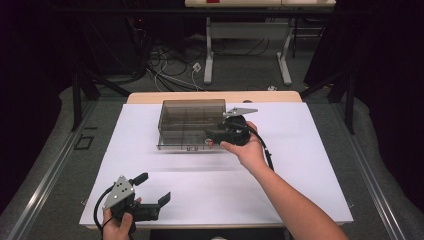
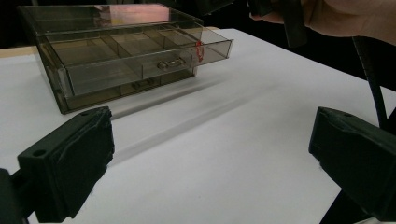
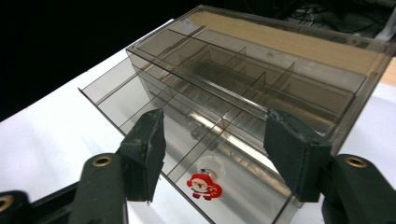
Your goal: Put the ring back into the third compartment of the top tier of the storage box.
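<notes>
- While the smoky clear plastic drawer box (image 1: 191,120) stands at the far middle of the table (image 1: 310,190), its upper drawer (image 3: 154,116) is pulled partway out toward the near side; the lower drawer (image 2: 135,86) sits closed beneath it, as the left gripper view shows.
- Upper drawer: split by clear dividers into several compartments, each with its own small handle on the front wall; a small red-and-white Santa sticker (image 3: 204,185) sits on the front wall near its right corner.
- Right gripper (image 1: 214,138): held at the right near corner of the box, just beside the open drawer's front. In the right gripper view its two black jaws stand apart over the drawer, one on each side of the sticker and the nearest handle, and pinch nothing; whether the pads brush the drawer wall cannot be told.
- Right hand (image 1: 246,148): wraps the gripper's body from the near right, with the forearm running down to the near edge and the black cable (image 1: 264,150) trailing beside the wrist.
- Left gripper (image 1: 154,192): well apart from the box, low over the near left part of the table, held in the left hand (image 1: 118,226); its jaws are spread wide, with bare white table surface between them.
- White sheet (image 1: 150,200): covers the table; a strip of wood shows at the far edge.
</notes>
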The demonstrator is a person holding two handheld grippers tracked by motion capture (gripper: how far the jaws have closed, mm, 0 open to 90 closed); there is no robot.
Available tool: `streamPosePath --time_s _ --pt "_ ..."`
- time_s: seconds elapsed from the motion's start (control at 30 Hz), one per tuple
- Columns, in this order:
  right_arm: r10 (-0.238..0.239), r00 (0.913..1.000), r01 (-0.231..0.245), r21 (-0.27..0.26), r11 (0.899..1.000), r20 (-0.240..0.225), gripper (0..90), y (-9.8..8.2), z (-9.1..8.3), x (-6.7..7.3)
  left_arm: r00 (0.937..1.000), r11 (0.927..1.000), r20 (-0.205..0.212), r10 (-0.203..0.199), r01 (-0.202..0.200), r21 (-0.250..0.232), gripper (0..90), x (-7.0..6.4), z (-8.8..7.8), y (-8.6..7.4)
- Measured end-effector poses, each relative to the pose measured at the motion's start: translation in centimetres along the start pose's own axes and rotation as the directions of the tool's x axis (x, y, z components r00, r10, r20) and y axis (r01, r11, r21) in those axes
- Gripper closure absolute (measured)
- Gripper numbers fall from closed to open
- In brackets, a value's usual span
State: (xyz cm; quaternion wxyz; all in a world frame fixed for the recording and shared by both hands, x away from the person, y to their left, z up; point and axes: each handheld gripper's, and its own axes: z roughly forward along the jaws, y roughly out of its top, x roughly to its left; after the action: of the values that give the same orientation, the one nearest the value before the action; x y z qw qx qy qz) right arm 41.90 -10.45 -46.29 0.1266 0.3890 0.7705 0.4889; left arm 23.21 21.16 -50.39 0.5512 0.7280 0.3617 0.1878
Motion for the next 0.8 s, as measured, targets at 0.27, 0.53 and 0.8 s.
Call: streamPosePath --time_s 0.27,0.53,0.8 --pt "-0.041 0.9981 0.044 -0.053 0.998 0.045 28.0 0.4 -1.5 0.2 1.0 1.0 -0.003 0.005 -0.005 -0.001 0.3 0.0 0.0 0.0" --pt "-0.024 0.9982 0.027 -0.045 0.999 0.054 17.6 0.4 -2.1 0.6 1.0 1.0 0.004 -0.001 0.001 0.003 0.3 0.0 0.0 0.0" --pt "-0.051 0.9942 0.055 -0.044 0.998 0.095 14.4 0.1 -2.7 0.9 1.0 1.0 0.003 0.002 -0.002 0.008 0.2 0.0 0.0 0.0"
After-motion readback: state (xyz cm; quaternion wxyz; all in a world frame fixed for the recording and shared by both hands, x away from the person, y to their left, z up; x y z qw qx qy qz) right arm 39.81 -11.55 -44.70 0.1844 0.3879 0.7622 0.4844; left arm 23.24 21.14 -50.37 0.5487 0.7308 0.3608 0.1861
